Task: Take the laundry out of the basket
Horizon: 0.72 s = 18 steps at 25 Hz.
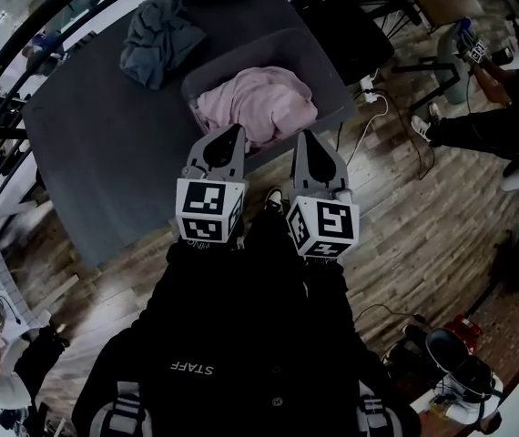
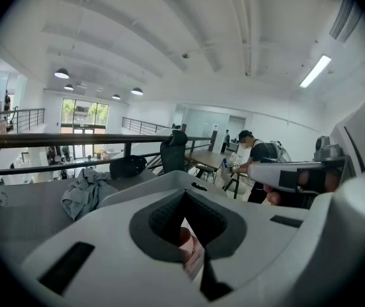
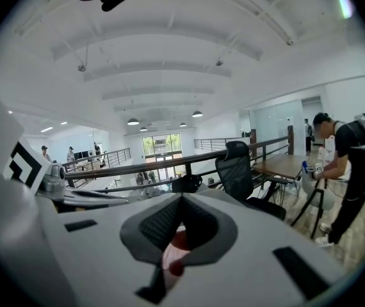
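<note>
Laundry (image 1: pixel 258 103): pink heap inside the grey basket (image 1: pixel 319 55), which sits on the dark table (image 1: pixel 105 135) at its near-right part. 1 grey-blue garment (image 1: pixel 157 36) lies loose on the table, apart from the basket, far-left. 2 grippers are side by side at the basket's near rim, pointing at the heap. Jaws of the left gripper (image 1: pixel 236 131) are closed, gripping nothing. Same for the right gripper (image 1: pixel 303 137): closed, empty. Can't tell if the tips touch the cloth.
</note>
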Tool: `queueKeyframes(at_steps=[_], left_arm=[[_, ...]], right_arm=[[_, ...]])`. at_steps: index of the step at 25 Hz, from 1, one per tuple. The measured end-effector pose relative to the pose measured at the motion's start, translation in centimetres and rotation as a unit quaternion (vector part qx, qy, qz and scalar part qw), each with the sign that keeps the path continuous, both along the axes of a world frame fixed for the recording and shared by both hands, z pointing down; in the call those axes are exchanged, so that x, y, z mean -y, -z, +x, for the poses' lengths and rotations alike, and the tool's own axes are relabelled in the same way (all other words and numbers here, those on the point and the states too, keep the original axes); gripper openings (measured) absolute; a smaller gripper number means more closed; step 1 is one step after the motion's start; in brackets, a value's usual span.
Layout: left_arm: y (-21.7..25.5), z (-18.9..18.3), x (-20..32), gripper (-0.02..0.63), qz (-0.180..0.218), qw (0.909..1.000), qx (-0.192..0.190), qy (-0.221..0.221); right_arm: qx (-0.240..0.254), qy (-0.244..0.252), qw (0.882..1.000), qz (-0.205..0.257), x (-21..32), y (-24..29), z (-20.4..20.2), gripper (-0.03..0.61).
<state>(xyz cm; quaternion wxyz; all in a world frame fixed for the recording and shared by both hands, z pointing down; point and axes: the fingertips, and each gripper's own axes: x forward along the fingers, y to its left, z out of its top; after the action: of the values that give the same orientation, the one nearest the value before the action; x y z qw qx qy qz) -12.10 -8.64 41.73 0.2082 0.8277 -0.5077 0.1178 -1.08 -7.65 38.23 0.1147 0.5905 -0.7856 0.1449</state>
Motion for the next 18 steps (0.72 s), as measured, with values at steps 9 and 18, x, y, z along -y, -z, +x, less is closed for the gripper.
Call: queueKeyframes(at_steps=[9,18], left_arm=[[-3.8,2.4,2.4,0.002,-0.042,0.9986,0.032,0.005],[-8.1,2.6,5.1,0.002,-0.099,0.9932,0.061,-0.009]], right_arm=[[0.005,0.051,0.998,-0.040,2.9,-3.3,2.7,0.015],[0.010,0.078,0.993,-0.091,5.6,-7.0,3.5,0.015]])
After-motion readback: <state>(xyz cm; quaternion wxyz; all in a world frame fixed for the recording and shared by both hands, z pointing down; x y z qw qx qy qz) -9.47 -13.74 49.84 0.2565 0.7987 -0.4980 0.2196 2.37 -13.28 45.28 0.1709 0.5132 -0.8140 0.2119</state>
